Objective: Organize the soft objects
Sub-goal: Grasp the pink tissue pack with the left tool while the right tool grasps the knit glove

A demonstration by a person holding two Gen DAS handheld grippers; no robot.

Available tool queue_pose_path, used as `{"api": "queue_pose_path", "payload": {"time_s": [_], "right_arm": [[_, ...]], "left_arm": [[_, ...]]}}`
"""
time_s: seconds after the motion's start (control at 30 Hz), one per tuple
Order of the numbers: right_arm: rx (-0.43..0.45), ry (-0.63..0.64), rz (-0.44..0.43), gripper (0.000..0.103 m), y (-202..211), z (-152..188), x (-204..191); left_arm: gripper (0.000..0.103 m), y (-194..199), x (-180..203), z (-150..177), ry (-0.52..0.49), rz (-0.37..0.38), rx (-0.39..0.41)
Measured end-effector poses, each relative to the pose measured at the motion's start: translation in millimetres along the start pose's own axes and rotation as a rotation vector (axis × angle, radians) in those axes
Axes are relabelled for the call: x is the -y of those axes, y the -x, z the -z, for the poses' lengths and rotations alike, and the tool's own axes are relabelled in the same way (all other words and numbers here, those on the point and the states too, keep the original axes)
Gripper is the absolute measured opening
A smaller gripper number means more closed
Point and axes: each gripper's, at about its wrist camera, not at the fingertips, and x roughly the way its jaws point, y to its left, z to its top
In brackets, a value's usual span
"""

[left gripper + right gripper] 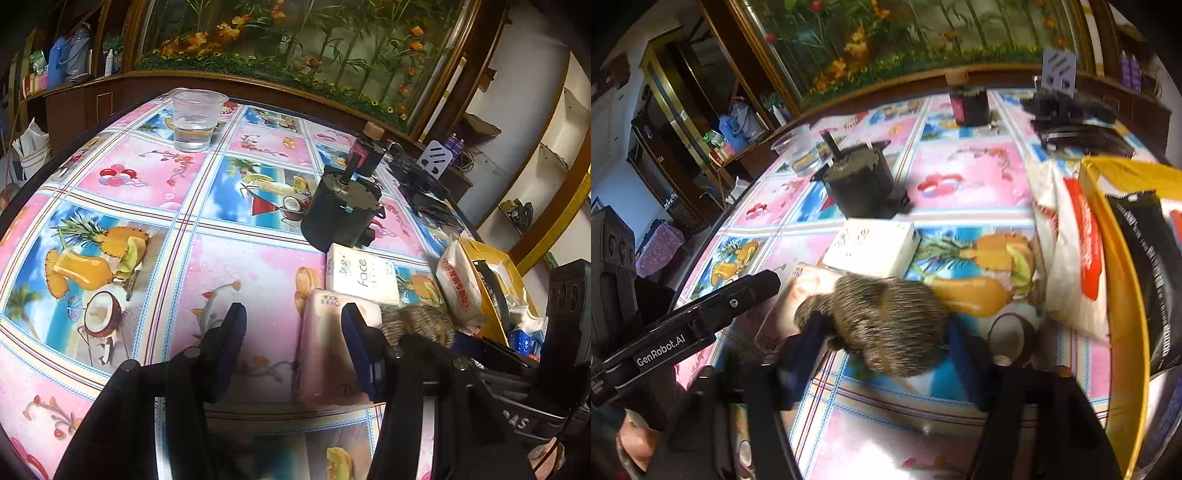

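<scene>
A furry brown striped plush toy [886, 325] lies between the fingers of my right gripper [886, 343], which close on its sides just above the tablecloth; it also shows in the left wrist view [417, 325]. A pink tissue pack [325, 350] lies flat beside it, partly under the toy in the right wrist view [798, 295]. A white "face" tissue pack [362, 277] lies behind it, also in the right wrist view [875, 247]. My left gripper [295, 347] is open and empty, its right finger over the pink pack.
A yellow basket [1126, 295] at the right holds a white-red packet [1075, 251] and black packets. A black motor [340, 210], a clear cup of water [195, 118], a dark jar [969, 103] and black gear [1071, 122] stand on the fruit-print tablecloth [240, 258].
</scene>
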Motion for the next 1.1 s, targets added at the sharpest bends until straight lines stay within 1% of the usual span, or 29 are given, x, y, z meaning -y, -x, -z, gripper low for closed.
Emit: {"api": "queue_pose_path", "payload": {"time_s": [0.03, 0.07, 0.1, 0.17, 0.23, 0.27, 0.33, 0.4, 0.43, 0.47, 0.53, 0.7, 0.83, 0.97, 1.1], "right_arm": [[0.017, 0.001, 0.002, 0.061, 3.2, -0.3, 1.4], [0.042, -0.005, 0.0, 0.058, 8.2, -1.1, 3.9], [0.068, -0.012, -0.004, 0.058, 13.4, -2.3, 6.4], [0.137, -0.019, 0.018, 0.058, 27.2, -5.6, 11.1], [0.201, -0.014, 0.068, 0.058, 38.9, -9.4, 13.5], [0.222, -0.027, 0.074, 0.058, 43.4, -11.1, 17.1], [0.229, -0.047, 0.069, 0.058, 46.2, -12.7, 22.3], [0.227, -0.052, 0.064, 0.058, 46.5, -13.2, 23.9], [0.226, -0.049, 0.061, 0.058, 46.5, -13.5, 23.6], [0.224, -0.046, 0.06, 0.058, 46.4, -13.1, 22.7], [0.221, -0.04, 0.051, 0.058, 45.6, -12.5, 20.7], [0.226, -0.032, 0.045, 0.058, 46.4, -10.6, 17.7], [0.235, -0.033, 0.045, 0.058, 48.6, -10.2, 18.1], [0.245, -0.028, 0.049, 0.058, 50.9, -9.6, 16.7], [0.258, -0.021, 0.055, 0.058, 53.1, -9.6, 15.0]], "left_arm": [[0.055, 0.8, 0.2, 0.1, -0.001, 0.002, 0.002], [0.06, 1.7, 0.9, 0.4, -0.004, 0.007, 0.001], [0.063, 2.2, 2.3, 0.6, -0.006, 0.019, 0.001], [0.075, 3.7, 9.1, 2.2, -0.033, 0.04, 0.003], [0.078, 3.7, 21.5, 5.2, -0.086, 0.043, -0.002], [0.079, 2.8, 27.3, 7.4, -0.112, 0.052, -0.01], [0.079, -2.5, 39.8, 12.8, -0.173, 0.032, -0.035], [0.079, -6.5, 47.6, 17.0, -0.209, 0.024, -0.05], [0.077, -7.9, 49.7, 18.5, -0.219, 0.017, -0.054], [0.067, -9.7, 50.7, 19.6, -0.225, 0.009, -0.058], [0.051, -14.0, 48.8, 19.9, -0.222, -0.005, -0.073], [0.05, -14.3, 45.3, 18.8, -0.213, -0.002, -0.067], [0.05, -10.2, 40.8, 15.6, -0.189, 0.001, -0.045], [0.05, 1.0, 40.1, 12.3, -0.178, 0.018, 0.012], [0.05, 14.8, 43.0, 10.0, -0.185, 0.018, 0.088]]}}
